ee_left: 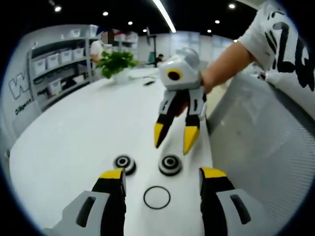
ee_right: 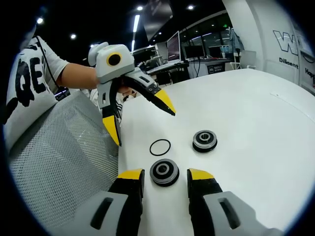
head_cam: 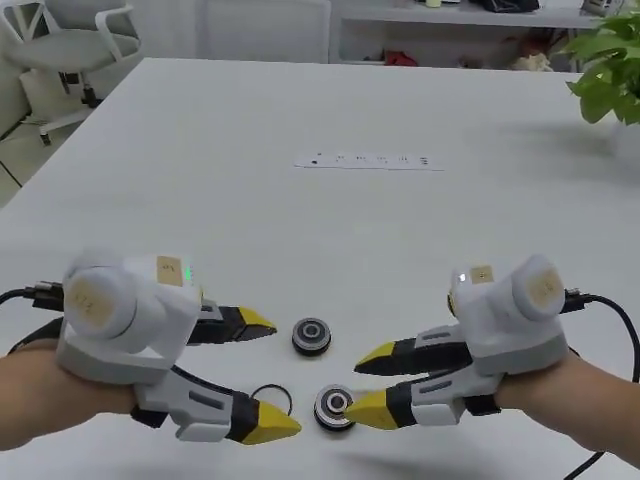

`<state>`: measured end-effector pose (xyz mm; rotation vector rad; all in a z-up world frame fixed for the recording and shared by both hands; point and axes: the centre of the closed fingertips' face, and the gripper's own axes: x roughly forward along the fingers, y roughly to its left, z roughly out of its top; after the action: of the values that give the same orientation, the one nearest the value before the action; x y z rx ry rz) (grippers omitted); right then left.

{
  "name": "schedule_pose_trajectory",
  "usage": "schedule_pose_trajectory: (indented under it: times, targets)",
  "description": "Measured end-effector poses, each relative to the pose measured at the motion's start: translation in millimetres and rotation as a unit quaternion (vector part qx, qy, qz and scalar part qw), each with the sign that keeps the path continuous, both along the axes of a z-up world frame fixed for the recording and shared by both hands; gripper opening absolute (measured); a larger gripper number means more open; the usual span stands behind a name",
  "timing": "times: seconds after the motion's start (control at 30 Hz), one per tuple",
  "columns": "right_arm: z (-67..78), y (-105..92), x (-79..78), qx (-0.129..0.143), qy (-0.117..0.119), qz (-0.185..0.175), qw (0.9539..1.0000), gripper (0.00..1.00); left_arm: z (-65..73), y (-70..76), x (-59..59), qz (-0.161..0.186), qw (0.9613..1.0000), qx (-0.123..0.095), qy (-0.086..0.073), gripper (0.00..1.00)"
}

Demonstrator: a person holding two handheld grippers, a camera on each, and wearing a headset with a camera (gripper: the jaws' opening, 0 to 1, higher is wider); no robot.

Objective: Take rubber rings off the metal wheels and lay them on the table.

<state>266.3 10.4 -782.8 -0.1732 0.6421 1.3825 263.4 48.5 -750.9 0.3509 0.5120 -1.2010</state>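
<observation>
Left gripper [head_cam: 278, 373] wide open, empty, over loose rubber ring [head_cam: 270, 397]; right gripper [head_cam: 362, 385] open, empty, flanking near metal wheel [head_cam: 334, 405].

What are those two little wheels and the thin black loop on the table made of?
The near wheel and far wheel look like metal: grey faces with a dull shine, plus dark bands, perhaps rubber. The loop looks like matt black rubber, thin and lying flat; plastic can't be ruled out.
</observation>
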Motion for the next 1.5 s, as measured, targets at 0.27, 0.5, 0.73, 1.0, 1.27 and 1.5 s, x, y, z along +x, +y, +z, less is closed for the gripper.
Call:
schedule_pose_trajectory:
  times: [0.27, 0.5, 0.73, 1.0, 1.27, 1.5]
  targets:
    - [-7.9, -3.1, -1.5, -0.007, -0.005, 0.004, 1.0, 0.31, -7.4, -11.2, 1.6, -0.01, 0.9999, 0.003, 0.009, 0.55]
    - [-13.4, -3.4, -3.0, -0.013, -0.012, 0.009, 0.9998, 0.28, -14.5, -19.5, 2.0, -0.018, 0.9997, 0.005, 0.017, 0.51]
    - [-18.8, -3.7, -3.3, -0.021, -0.02, 0.016, 0.9994, 0.25, -23.0, -26.7, 0.4, -0.024, 0.9993, 0.009, 0.026, 0.45]
    - [-23.9, -2.3, -4.9, -0.028, -0.027, 0.025, 0.9989, 0.21, -31.9, -34.8, -1.9, -0.034, 0.9987, 0.017, 0.033, 0.38]
    - [-26.5, -1.8, -6.2, -0.029, -0.024, 0.029, 0.9989, 0.17, -36.2, -38.0, -2.6, -0.037, 0.9984, 0.018, 0.038, 0.29]
    - [-26.5, -1.5, -6.9, -0.027, -0.02, 0.028, 0.999, 0.16, -38.1, -40.7, -2.5, -0.039, 0.9985, 0.02, 0.034, 0.21]
